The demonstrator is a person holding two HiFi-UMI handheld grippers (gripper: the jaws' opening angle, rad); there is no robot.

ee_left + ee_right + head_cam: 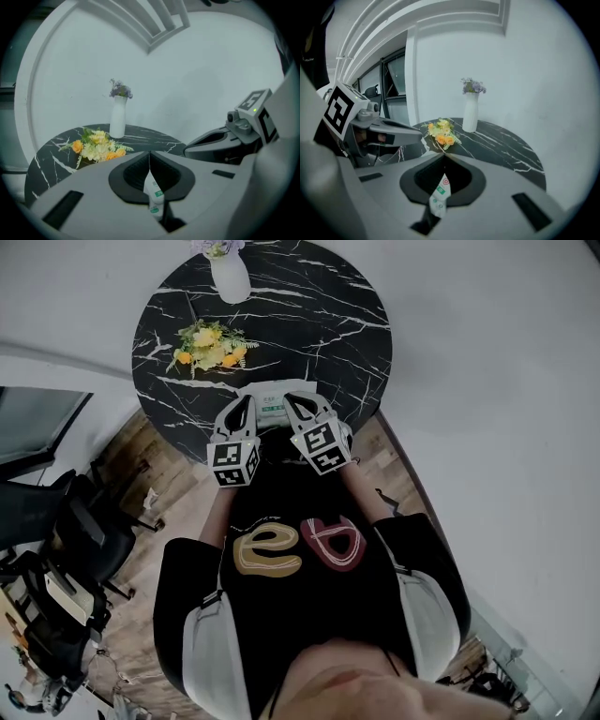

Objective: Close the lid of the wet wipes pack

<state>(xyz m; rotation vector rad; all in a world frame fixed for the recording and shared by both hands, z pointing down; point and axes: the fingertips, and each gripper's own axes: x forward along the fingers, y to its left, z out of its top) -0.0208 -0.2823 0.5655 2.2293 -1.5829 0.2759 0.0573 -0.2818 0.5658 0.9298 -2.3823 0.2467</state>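
Note:
The wet wipes pack (272, 412), white with green print, lies near the front edge of the round black marble table (319, 324). Each gripper holds one end of it. My left gripper (249, 402) is shut on the pack's left end, and a strip of the pack (154, 196) shows between its closed jaws. My right gripper (292, 400) is shut on the right end, with a strip of the pack (438, 193) pinched the same way. The right gripper (224, 140) shows in the left gripper view. The pack's lid is hidden.
A bunch of yellow and orange flowers (211, 345) lies on the table's left half. A white vase (231, 277) stands at its far edge. Black office chairs (75, 540) stand on the wooden floor to the left. A white wall curves behind the table.

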